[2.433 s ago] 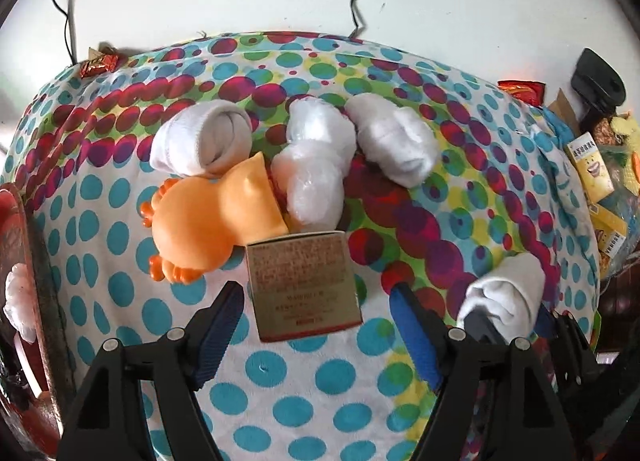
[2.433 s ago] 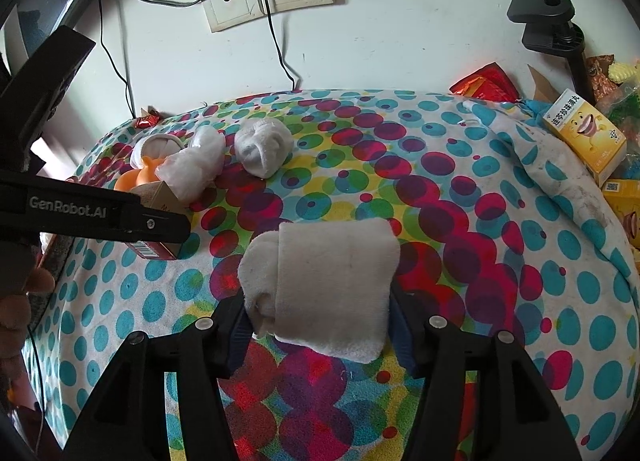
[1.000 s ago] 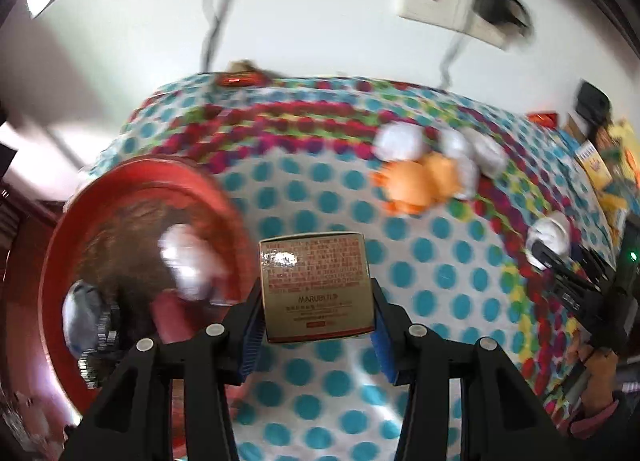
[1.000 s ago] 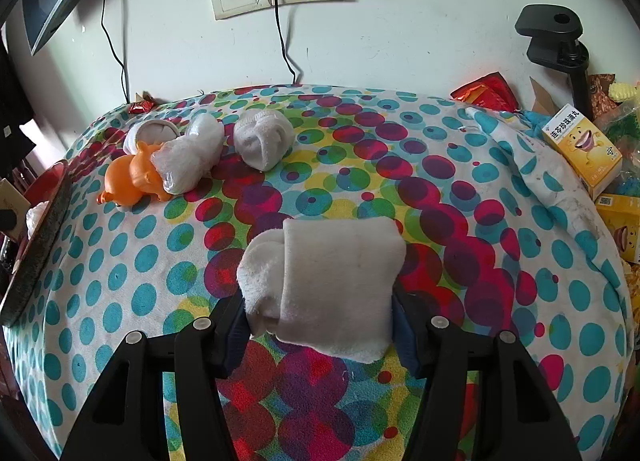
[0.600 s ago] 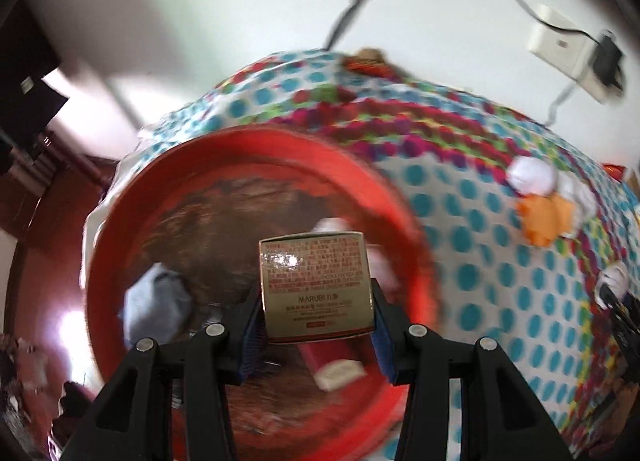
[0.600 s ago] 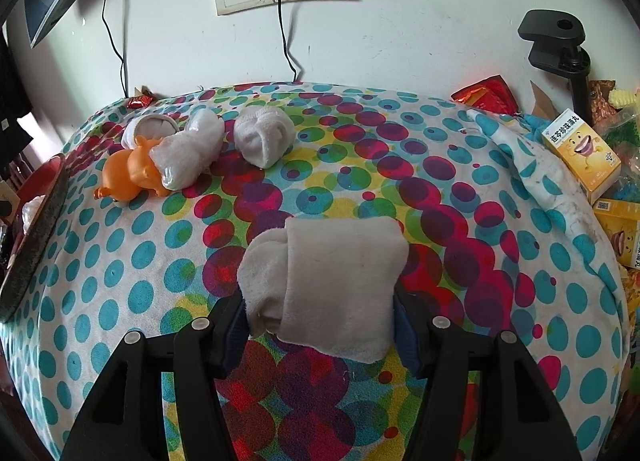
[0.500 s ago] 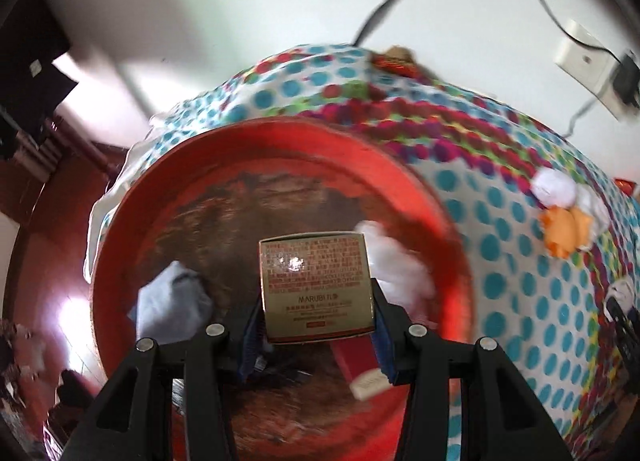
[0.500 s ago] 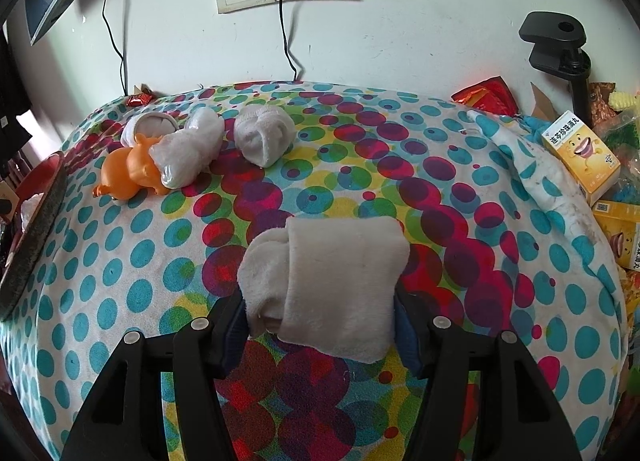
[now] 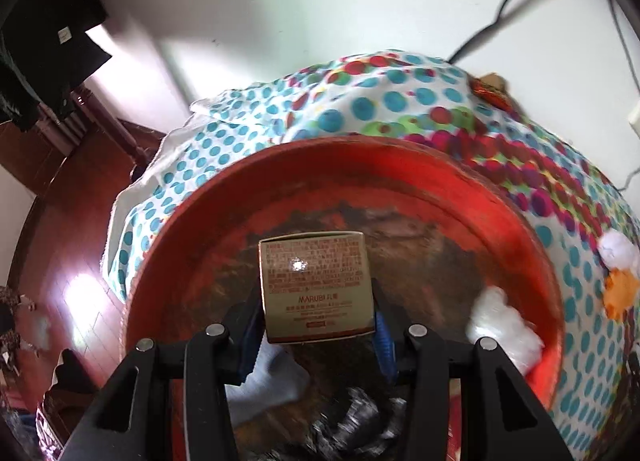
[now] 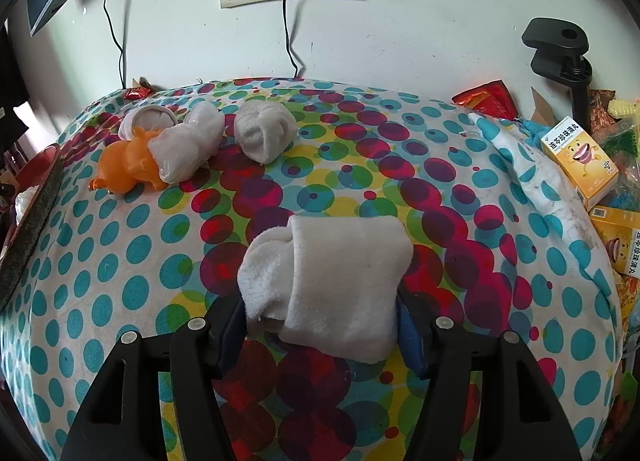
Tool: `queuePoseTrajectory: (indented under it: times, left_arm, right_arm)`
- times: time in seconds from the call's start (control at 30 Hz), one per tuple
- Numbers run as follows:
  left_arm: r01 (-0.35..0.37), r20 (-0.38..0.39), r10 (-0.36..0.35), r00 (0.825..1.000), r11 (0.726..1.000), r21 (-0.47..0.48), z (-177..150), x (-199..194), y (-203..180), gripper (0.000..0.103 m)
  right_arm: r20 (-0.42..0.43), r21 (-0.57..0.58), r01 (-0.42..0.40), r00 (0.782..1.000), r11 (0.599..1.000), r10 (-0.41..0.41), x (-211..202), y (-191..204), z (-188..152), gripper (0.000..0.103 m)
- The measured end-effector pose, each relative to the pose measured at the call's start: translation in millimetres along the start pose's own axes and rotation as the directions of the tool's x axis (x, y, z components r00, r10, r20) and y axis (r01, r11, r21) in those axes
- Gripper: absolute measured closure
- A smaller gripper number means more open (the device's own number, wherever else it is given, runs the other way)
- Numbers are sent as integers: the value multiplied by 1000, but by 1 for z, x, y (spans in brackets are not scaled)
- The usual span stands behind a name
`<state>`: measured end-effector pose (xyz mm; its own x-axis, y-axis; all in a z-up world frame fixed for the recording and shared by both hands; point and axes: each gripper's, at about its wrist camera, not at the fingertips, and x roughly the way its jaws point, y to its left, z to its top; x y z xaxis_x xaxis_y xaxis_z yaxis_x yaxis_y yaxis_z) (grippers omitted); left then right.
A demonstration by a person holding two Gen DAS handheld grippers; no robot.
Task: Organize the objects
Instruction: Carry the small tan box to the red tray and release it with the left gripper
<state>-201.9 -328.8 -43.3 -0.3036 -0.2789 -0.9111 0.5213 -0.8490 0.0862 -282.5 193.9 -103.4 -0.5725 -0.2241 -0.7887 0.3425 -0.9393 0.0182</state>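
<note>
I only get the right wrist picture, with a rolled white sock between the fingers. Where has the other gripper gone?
Observer: The left gripper hangs above a red basin, out of your view.
Operator: Is it carrying anything?
Observer: Yes, its pads clamp a small gold box.
Operator: Anything in that basin already?
Observer: A white bundle by its right wall, and a pale grey cloth below the box.
</note>
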Motion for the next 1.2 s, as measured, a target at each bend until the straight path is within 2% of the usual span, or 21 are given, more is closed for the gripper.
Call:
queuePoseTrajectory:
  times: [0.23,0.57,0.73,1.0,1.2]
  left_arm:
    - [-6,-47,5,999,1000,-24,-1,20,12,54]
    - [5,-70,-7,998,1000,-26,-2,28,18,54]
    - [14,-80,-13,997,1000,2,-4,28,17,46]
    - [22,-27,-22,999,1000,-12,-7,2,25,46]
    - [-8,42,6,999,999,36,-38,-38,15,46]
  right_arm:
    - [-1,0,2,1000,1000,-2,0,1,0,42]
    - [-4,-3,10,1000,1000,-10,1,0,1,39]
    - [-4,-4,11,1000,1000,-11,1,0,1,39]
    - [-4,-4,11,1000,1000,-11,1,0,1,39]
    - [-4,-2,9,1000,1000,-9,1,0,1,39]
